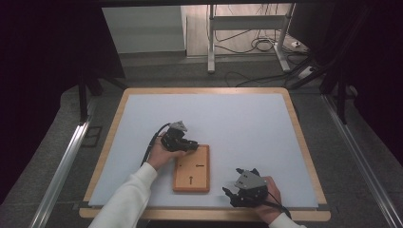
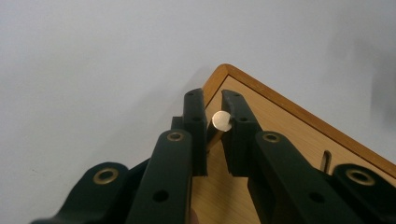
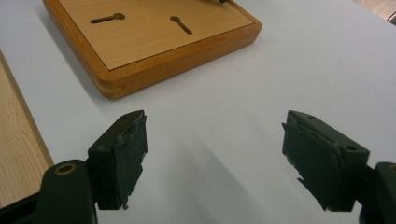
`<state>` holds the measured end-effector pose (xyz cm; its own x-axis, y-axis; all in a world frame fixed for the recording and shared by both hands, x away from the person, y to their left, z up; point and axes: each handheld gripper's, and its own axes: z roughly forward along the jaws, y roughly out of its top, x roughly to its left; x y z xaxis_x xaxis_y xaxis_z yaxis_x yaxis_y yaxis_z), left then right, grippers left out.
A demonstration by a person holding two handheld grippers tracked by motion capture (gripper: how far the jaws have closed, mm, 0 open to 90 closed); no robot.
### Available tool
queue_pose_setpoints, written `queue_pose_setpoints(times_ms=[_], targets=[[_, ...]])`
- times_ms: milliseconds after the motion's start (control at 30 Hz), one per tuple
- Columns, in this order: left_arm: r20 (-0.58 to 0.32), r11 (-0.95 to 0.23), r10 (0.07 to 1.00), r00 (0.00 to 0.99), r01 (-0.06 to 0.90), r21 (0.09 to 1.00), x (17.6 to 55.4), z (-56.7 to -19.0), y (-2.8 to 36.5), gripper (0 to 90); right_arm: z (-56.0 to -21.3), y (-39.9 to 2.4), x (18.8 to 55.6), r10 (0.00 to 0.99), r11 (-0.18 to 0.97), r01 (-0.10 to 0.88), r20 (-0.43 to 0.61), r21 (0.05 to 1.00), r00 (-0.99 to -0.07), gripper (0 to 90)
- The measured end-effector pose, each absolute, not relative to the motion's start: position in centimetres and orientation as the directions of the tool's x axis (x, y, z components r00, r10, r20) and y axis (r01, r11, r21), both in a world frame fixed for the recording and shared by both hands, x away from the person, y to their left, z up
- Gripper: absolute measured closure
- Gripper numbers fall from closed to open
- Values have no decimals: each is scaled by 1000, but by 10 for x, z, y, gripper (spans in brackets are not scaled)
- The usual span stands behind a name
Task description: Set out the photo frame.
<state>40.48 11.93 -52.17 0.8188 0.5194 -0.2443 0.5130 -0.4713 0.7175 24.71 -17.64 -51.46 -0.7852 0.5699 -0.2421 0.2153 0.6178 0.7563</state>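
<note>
Left gripper (image 1: 190, 145) sits at the far left corner of the wooden board (image 1: 191, 180), jaws pinched narrow on a small metal pin (image 2: 221, 120). In the left gripper view the pin's round pale end shows between the two black pads, its shaft running down toward the board surface just inside the corner rim. Left hand (image 1: 161, 154) wraps the gripper body; white sleeve (image 1: 126, 197) comes in from the bottom edge.

Board lies flat on the pale blue mat (image 1: 237, 118), near its front middle, long side pointing away from the person. Two keyhole-shaped slots (image 3: 107, 18) cut into its top, one crosswise, one lengthwise.

Right gripper (image 1: 237, 192) rests low on the mat, just right of the board's near corner and apart from it. Jaws stand wide, nothing between them, bare mat in the gap. Right hand (image 1: 271, 197) holds it from behind at the table's front edge.
</note>
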Motion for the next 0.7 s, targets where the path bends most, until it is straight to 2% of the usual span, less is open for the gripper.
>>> queue_pose_setpoints(times_ms=[233,700], targets=[[-271,-469,508,818,527,709,409,-522,121,805,-516,-167,244,541,636,214,-232,741,-808,197],[-316,-468,501,805,560,684,416,-520,122,809,-517,-126,241,472,695,143,-298,704,-830,168]])
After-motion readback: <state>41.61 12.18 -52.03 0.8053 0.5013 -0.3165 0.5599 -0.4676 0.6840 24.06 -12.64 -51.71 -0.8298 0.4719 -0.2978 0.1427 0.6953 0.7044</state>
